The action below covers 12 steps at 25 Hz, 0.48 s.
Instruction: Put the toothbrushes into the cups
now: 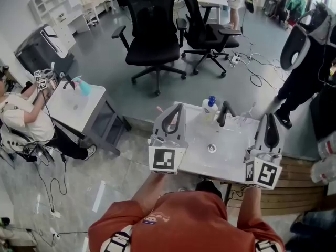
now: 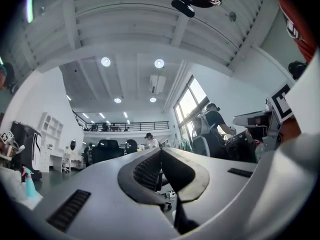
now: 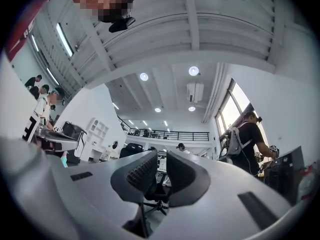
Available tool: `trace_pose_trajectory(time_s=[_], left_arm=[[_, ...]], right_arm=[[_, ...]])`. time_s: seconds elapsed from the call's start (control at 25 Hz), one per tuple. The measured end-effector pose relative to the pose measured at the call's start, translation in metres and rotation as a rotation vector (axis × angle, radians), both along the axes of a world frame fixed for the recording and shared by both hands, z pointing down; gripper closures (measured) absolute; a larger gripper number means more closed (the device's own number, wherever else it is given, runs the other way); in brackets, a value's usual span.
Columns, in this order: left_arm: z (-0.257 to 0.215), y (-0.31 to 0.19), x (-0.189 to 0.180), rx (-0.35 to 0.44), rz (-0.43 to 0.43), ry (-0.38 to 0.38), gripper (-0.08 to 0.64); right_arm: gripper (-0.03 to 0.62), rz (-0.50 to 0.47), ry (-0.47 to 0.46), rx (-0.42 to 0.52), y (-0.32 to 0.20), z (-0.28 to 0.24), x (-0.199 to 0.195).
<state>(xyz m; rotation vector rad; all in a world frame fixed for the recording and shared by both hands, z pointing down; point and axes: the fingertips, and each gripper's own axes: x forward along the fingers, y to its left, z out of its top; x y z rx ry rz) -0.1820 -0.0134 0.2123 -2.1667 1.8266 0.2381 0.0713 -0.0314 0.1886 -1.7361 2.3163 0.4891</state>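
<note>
White sink-top table (image 1: 233,154) under both hand-held grippers, with its drain (image 1: 211,148) between them. A black tap (image 1: 224,113) and a white bottle with a blue cap (image 1: 210,107) stand beyond the drain, towards the jaw tips. The left gripper (image 1: 181,107) has its jaws pressed together at the tip and holds nothing. The right gripper (image 1: 270,116) shows a narrow gap between its pads, with only the room visible through it. Just left of the right gripper's tip, beside the tap, are pale see-through shapes, probably the cups (image 1: 245,118). They are too small and faint to confirm, and no toothbrushes can be told apart there. A small pink object (image 1: 159,109) at the table corner, left of the left gripper's tip, cannot be identified. Beyond the table is a grey floor with black office chairs (image 1: 155,33) and loose cables (image 1: 252,67). Far to the left of the left gripper, a second white table (image 1: 71,106) carries a teal spray bottle (image 1: 83,86), with a seated person (image 1: 21,117) beside it, partly cut off. Both gripper views point upward at a white ceiling with round lights (image 2: 105,61).
</note>
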Motion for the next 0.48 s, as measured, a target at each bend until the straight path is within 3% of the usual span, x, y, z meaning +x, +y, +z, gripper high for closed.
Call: trace_pose_trajectory(time_s=[0.48], left_arm=[[0.001,-0.004,-0.002,0.034,-0.015,0.003,0.541]], right_arm=[[0.583,0.014,-0.008,-0.045,-0.012,0.026,0.004]])
